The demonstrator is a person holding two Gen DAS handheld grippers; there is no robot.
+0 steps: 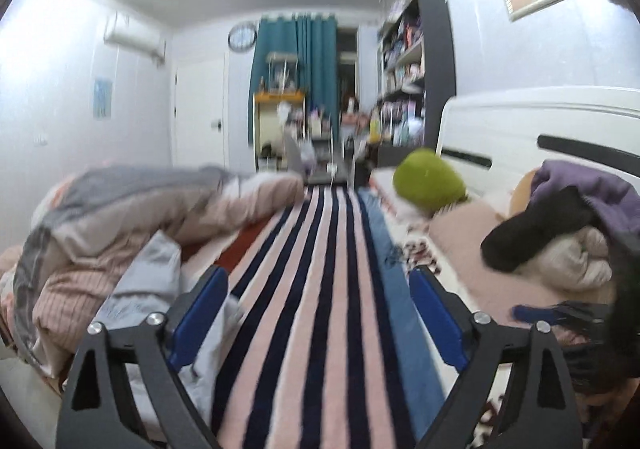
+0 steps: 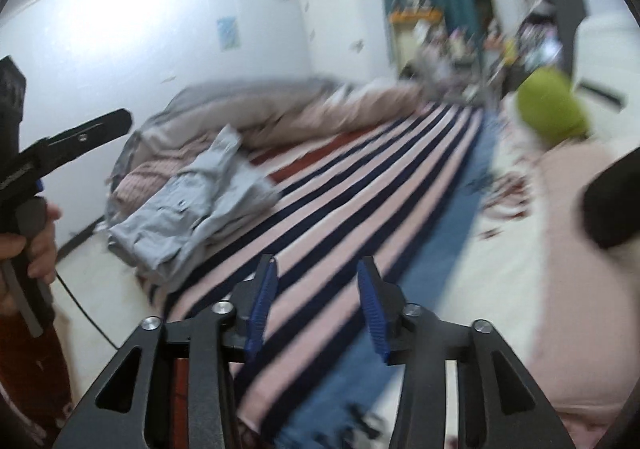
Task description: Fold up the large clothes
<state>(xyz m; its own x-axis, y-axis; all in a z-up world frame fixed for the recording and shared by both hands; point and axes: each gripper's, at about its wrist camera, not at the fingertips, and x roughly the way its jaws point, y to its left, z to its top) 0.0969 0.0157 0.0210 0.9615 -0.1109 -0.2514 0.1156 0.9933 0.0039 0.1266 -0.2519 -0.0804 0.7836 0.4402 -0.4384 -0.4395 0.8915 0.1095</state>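
Both claws, left wide and right half-spread, hang empty near a crumpled pale-grey shirt.

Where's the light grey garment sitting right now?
The light grey garment lies crumpled on the left side of the bed in the right wrist view, on the near-left edge of the striped blanket, in front of the bunched pink-and-grey duvet.

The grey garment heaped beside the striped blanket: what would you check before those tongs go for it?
1. Left tongs open and empty: ok.
2. Right tongs open and empty: ok.
3. Grey garment within view: ok, crumpled at the striped blanket's left edge.
4. Garment lying flat for folding: not ok, bunched.
5. Collar or sleeves found: cannot tell, blurred.
6. Bare blanket for spreading: ok.
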